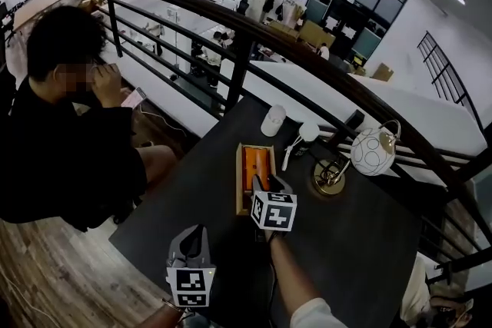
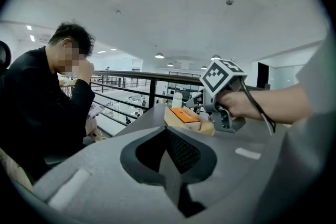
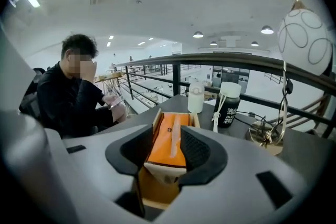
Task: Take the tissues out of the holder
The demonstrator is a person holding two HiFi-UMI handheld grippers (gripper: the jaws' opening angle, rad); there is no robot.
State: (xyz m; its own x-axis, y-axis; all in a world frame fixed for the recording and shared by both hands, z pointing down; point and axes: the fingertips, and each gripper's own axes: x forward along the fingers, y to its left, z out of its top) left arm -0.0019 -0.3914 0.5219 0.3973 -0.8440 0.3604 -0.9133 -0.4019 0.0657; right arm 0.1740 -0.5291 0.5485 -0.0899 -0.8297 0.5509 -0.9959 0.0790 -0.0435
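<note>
The right claw [image 3: 167,140] stands wide, its two pads straddling the near end of the orange tissue pack [image 3: 170,150]. The pads do not appear to press on it, so I take the claw as holding nothing yet. The pack lies lengthwise in its wooden holder [image 3: 153,122], filling the tray with a pale strip running along its top. The holder sits flat on the dark desk [image 1: 361,242], near the far edge.

The left claw [image 2: 169,157] hangs low and nearer the person, its pads brought together with nothing between them, well apart from the holder.

Beyond the holder stand a small white bottle [image 3: 196,97] and a dark bottle with a white cap [image 3: 228,105], and to the right a lamp with a round patterned globe [image 3: 307,42]. A seated person in black [image 3: 73,97] is off the desk's left side, by the railing [image 3: 220,63].

The step in hand looks like the approach to the grasp: the tissues are not yet out. The next move calls for closing on the pack itself, not on the wooden walls, then lifting straight up. The light holder may rise with the pack, so the idle left claw could well steady it.
</note>
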